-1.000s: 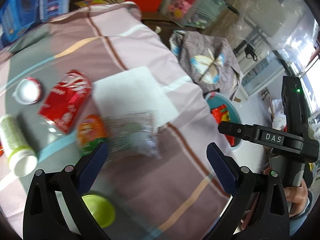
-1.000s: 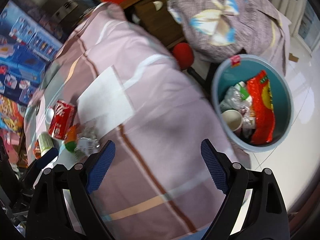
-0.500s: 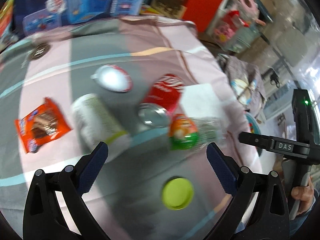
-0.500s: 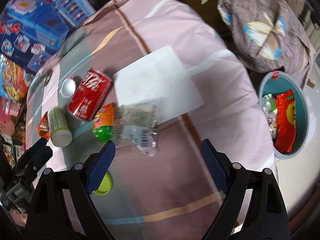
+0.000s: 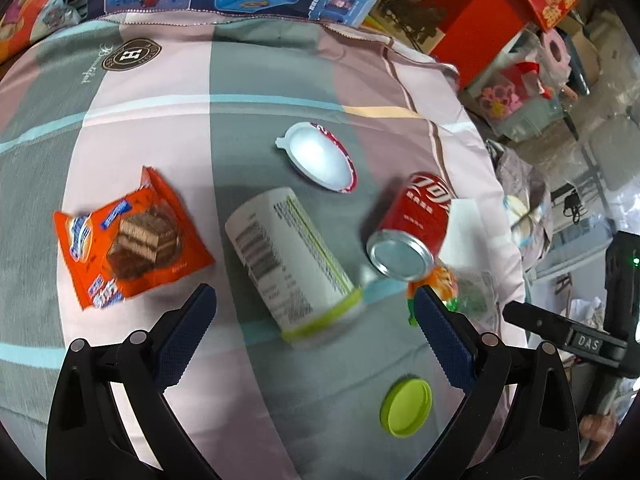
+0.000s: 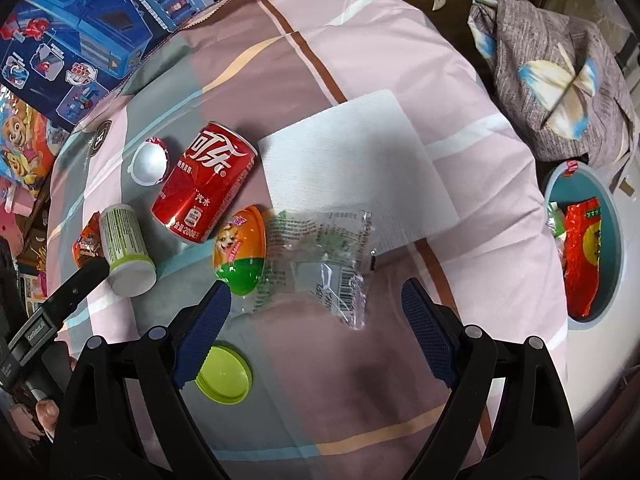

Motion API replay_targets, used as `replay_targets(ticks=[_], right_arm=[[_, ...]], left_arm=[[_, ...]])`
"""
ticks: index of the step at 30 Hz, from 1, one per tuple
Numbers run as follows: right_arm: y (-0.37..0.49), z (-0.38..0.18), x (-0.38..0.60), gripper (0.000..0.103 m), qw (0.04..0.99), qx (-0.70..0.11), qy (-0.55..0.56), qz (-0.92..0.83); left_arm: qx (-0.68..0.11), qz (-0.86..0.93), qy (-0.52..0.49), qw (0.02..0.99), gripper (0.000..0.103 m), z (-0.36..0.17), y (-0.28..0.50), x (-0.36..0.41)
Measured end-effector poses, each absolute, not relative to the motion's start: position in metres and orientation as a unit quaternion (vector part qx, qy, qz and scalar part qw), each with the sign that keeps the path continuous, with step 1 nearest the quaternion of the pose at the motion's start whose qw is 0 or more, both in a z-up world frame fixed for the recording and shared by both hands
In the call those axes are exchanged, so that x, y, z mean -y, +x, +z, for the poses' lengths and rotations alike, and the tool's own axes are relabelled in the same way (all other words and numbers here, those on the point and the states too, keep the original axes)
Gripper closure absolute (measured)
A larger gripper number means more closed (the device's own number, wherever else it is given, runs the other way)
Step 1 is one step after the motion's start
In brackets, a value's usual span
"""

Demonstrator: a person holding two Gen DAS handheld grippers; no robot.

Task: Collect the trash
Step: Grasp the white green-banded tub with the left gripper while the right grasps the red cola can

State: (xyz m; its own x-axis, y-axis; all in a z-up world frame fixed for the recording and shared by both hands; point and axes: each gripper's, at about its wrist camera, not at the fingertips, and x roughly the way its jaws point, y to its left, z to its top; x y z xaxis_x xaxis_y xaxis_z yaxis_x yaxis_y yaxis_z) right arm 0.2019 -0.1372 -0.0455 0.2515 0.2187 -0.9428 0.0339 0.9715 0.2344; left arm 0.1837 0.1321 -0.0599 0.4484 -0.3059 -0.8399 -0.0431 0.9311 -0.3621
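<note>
Over the checked cloth, both grippers' jaws gape empty: left gripper [image 5: 314, 312] above a white cylindrical bottle [image 5: 290, 266], right gripper [image 6: 316, 314] above a crinkled clear wrapper [image 6: 320, 260]; at 3 o'clock a round teal bin [image 6: 618, 264] holds red packets.

Quantities: one red can [image 6: 205, 182], one white bottle [image 6: 127, 245], one green lid [image 6: 224, 374], one foil lid [image 6: 150, 162], one plastic egg [image 6: 240, 255], one orange wrapper [image 5: 128, 236], one clear wrapper [image 6: 320, 261], one napkin [image 6: 356, 168], one bin [image 6: 614, 236].

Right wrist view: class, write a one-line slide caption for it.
Open right gripper above a clear wrapper on the checked cloth, with a red can, toy egg and half-filled bin nearby.
</note>
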Motion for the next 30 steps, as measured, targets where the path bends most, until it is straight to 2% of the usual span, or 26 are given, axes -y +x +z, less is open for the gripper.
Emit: replay_targets(ticks=[5, 7, 9, 12, 27, 30], right_arm=[[0.218, -0.045, 0.131, 0.02, 0.785, -0.608, 0.106, 0.056], [0.227, -0.044, 0.125, 0.02, 0.786, -0.607, 0.104, 0.058], [0.235, -0.045, 0.116, 0.02, 0.785, -0.607, 0.103, 0.065], [0.244, -0.048, 0.103, 0.02, 0.785, -0.607, 0.101, 0.072], [0.291, -0.089, 0.051, 0.02, 0.758, -0.624, 0.143, 0.125], [0.295, -0.098, 0.049, 0.033, 0.753, -0.627, 0.146, 0.134]], left_arm=[[-0.53, -0.076, -0.148, 0.832, 0.007, -0.071, 0.196, -0.123], [-0.537, -0.077, -0.146, 0.827, 0.012, -0.078, 0.2, -0.121], [-0.541, -0.076, -0.138, 0.826, 0.036, -0.084, 0.202, -0.118], [-0.529, -0.083, -0.124, 0.836, 0.041, -0.083, 0.198, -0.116], [-0.529, -0.108, -0.128, 0.832, 0.041, -0.093, 0.204, -0.13], [-0.529, -0.106, -0.13, 0.832, 0.04, -0.093, 0.205, -0.13]])
